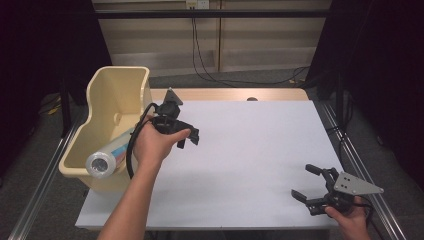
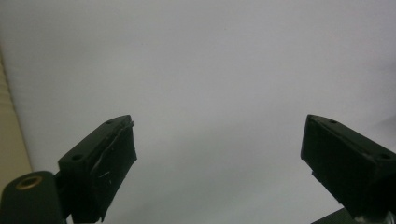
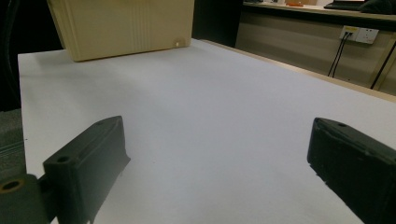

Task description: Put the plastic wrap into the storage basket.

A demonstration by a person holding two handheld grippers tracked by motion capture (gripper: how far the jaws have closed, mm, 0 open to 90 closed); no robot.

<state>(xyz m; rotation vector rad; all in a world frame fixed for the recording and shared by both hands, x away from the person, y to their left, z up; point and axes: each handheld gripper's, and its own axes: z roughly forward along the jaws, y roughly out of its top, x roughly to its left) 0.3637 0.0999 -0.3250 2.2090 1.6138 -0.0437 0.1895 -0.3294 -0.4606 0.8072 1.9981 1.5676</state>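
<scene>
1. Far left, hanging over the table's edge: cream bin (image 1: 120,95), open-topped, set where a left-hand reach meets it without crossing the work surface; seen as a pale wall (image 3: 126,28) far off in the right gripper view
2. Inside the bin, at its near end: tube (image 1: 105,161), silvery end up and towards the camera, propped on a slant against the near wall and poking just above the rim; by that slant, likely let drop rather than laid down with care
3. Just right of the bin: left gripper (image 1: 187,137) in the left hand (image 1: 152,145), tipped down towards the table, apart from the tube and outside the rim; jaws well apart with nothing between them, white board showing through the gap (image 2: 217,140) and a sliver of bin (image 2: 7,116) at the picture's left edge; reads as an empty tool with the tube already stowed
4. Centre: table (image 1: 250,150), white top, nothing on it between the two grippers
5. Near right corner: right gripper (image 1: 307,185) in the right hand (image 1: 350,215), held low and about level, aimed across the board towards the bin; jaws wide (image 3: 219,154), gripping nothing; by the look of it, parked there to keep out of the left hand's way
</scene>
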